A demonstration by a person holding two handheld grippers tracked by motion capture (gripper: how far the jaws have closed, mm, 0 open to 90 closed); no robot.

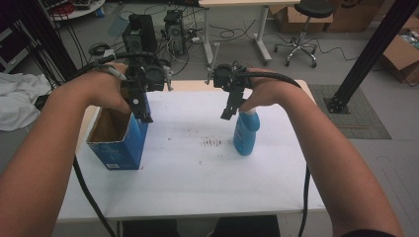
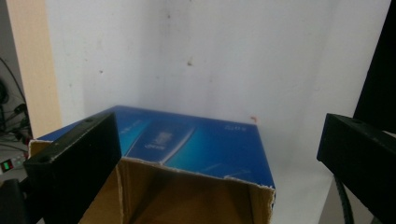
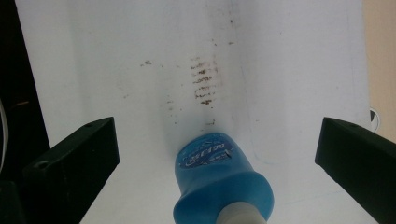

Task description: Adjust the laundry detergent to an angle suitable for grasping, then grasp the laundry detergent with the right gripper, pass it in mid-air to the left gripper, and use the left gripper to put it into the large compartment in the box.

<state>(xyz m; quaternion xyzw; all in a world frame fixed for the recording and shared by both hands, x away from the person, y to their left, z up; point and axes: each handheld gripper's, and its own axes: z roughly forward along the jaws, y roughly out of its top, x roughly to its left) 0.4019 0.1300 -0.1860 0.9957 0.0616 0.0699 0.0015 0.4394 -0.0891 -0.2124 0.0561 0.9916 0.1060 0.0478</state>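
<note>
A blue cardboard box (image 1: 118,143) with its top open stands on the left of the white table (image 1: 197,182). My left gripper (image 1: 144,112) hovers over the box's far right corner. In the left gripper view the box (image 2: 205,144) lies below the left gripper (image 2: 219,135), whose jaws are spread wide and hold nothing. A blue bottle (image 1: 245,136) with a pale cap stands upright right of the table's middle. My right gripper (image 1: 230,109) hangs just above and left of its top. It is open, and the bottle (image 3: 219,182) stands between its jaws (image 3: 217,135) untouched.
Brown smudges (image 1: 211,143) mark the table between box and bottle. Beyond the far edge are computer towers (image 1: 140,32), cables, a desk leg and an office chair (image 1: 301,29). A black frame post (image 1: 370,54) rises at the right and a white cloth (image 1: 17,98) lies at the left.
</note>
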